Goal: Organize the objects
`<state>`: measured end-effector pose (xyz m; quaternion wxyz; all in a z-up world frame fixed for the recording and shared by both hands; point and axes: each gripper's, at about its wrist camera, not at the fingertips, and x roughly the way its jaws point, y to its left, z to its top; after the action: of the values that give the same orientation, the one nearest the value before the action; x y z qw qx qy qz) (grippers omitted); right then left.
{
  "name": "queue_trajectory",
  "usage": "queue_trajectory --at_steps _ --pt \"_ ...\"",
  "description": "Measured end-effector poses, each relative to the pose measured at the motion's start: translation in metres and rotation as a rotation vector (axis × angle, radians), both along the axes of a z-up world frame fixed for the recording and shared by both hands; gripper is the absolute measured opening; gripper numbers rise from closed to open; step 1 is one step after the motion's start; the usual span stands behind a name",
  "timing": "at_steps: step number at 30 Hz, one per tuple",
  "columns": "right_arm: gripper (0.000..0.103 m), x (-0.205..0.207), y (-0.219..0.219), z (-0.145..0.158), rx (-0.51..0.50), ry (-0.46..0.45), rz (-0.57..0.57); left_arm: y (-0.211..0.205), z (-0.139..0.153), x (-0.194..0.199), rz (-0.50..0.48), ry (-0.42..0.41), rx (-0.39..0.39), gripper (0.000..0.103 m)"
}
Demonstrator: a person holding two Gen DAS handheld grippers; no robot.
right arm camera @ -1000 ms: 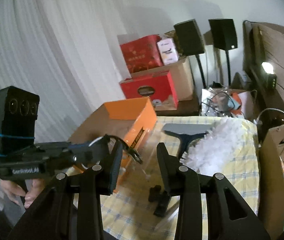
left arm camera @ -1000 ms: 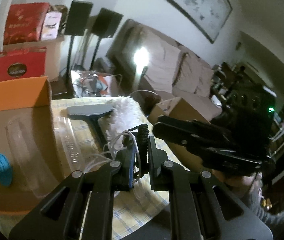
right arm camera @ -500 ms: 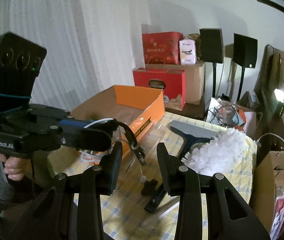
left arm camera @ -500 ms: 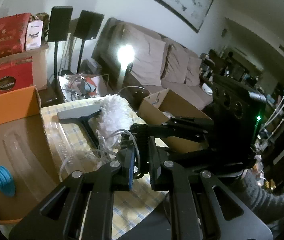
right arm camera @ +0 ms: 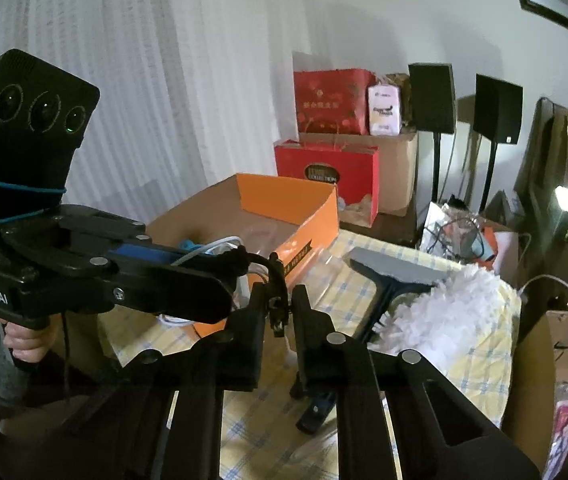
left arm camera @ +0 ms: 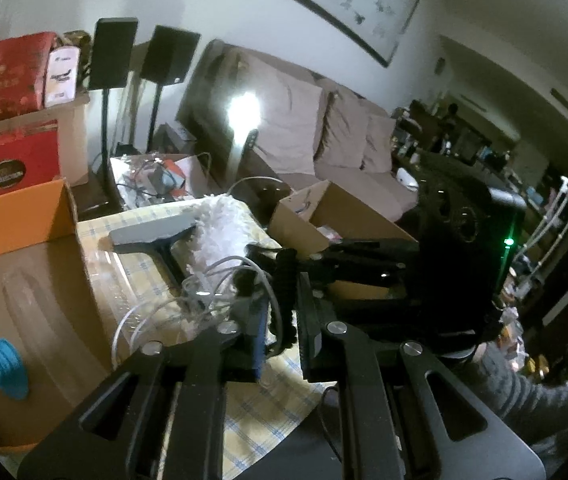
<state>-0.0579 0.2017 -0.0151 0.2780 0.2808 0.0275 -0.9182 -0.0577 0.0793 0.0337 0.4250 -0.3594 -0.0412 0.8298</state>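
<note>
My left gripper [left arm camera: 281, 316] is shut on a bundle of cables: a black coiled cable [left arm camera: 287, 292] and white cable loops [left arm camera: 187, 296], held above the checked tablecloth. My right gripper [right arm camera: 277, 312] is shut on the black cable's end [right arm camera: 275, 280], which hangs from the left gripper [right arm camera: 123, 276] in the right wrist view. The orange cardboard box [right arm camera: 284, 204] stands just behind; it also shows in the left wrist view [left arm camera: 15, 216]. A blue object [left arm camera: 3, 368] lies inside it.
A grey squeegee [right arm camera: 396, 272] and a white fluffy duster [right arm camera: 444, 312] lie on the checked tablecloth [right arm camera: 480, 352]. A black clip-like item [right arm camera: 316, 408] lies near the front. A clear plastic lid [left arm camera: 107, 280] leans by the box. An open brown carton [left arm camera: 336, 216] stands to the right.
My right gripper has closed its fingers onto the black cable's end, which hung free between them before. Both grippers have come closer together.
</note>
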Motion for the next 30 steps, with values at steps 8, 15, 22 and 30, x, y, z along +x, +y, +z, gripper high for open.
queue_trajectory --at_steps 8,15,22,30 --pt "0.012 -0.009 0.008 0.012 0.004 0.027 -0.131 -0.004 -0.001 -0.01 0.029 -0.036 0.012 0.02" --pt "0.012 -0.01 0.015 0.027 -0.05 0.046 -0.16 -0.003 -0.001 -0.013 0.058 -0.023 -0.003 0.0" --pt "0.012 -0.008 0.024 0.037 -0.124 0.026 -0.148 -0.005 -0.004 -0.015 0.106 -0.009 -0.006 0.008" --pt "0.012 -0.006 0.024 0.047 -0.12 0.031 -0.133 0.016 -0.017 -0.001 0.088 0.102 -0.044 0.069"
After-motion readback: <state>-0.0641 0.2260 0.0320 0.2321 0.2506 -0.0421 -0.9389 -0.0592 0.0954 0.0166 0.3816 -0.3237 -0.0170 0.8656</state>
